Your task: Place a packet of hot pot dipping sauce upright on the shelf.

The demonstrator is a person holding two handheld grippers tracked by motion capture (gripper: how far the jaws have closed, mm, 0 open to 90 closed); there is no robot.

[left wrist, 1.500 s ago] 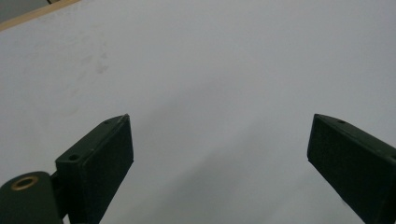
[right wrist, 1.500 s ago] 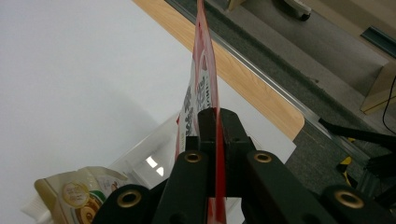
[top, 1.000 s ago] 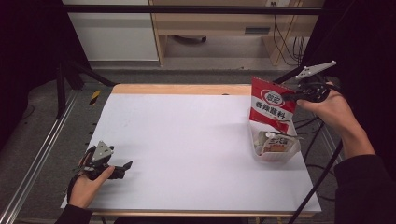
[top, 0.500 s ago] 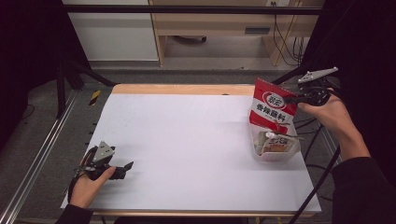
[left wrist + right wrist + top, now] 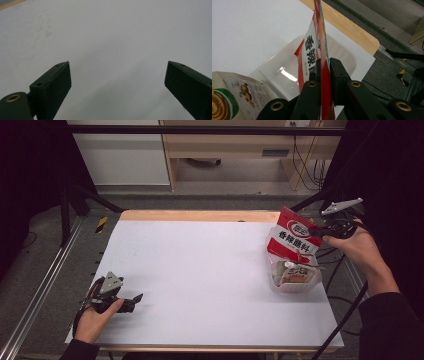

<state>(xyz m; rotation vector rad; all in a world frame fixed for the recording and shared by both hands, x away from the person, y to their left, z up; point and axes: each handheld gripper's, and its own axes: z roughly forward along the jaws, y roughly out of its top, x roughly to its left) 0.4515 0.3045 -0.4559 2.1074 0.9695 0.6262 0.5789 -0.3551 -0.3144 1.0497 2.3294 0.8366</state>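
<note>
The right tongs (image 5: pixel 314 231) have come down a little with the red packet (image 5: pixel 292 238), and its lower edge now dips into the clear tub (image 5: pixel 295 281) at the right of the tabletop (image 5: pixel 200 270). Their jaws have just eased apart slightly, yet the packet is pinched flat between them. That looks like a drop-off about to happen. A pale packet (image 5: pixel 234 96) already lies in the tub, so space is tight and the red one may catch on it. The left tongs (image 5: pixel 131 300) rest near the front left corner, jaws wide apart and empty, well clear.
</note>
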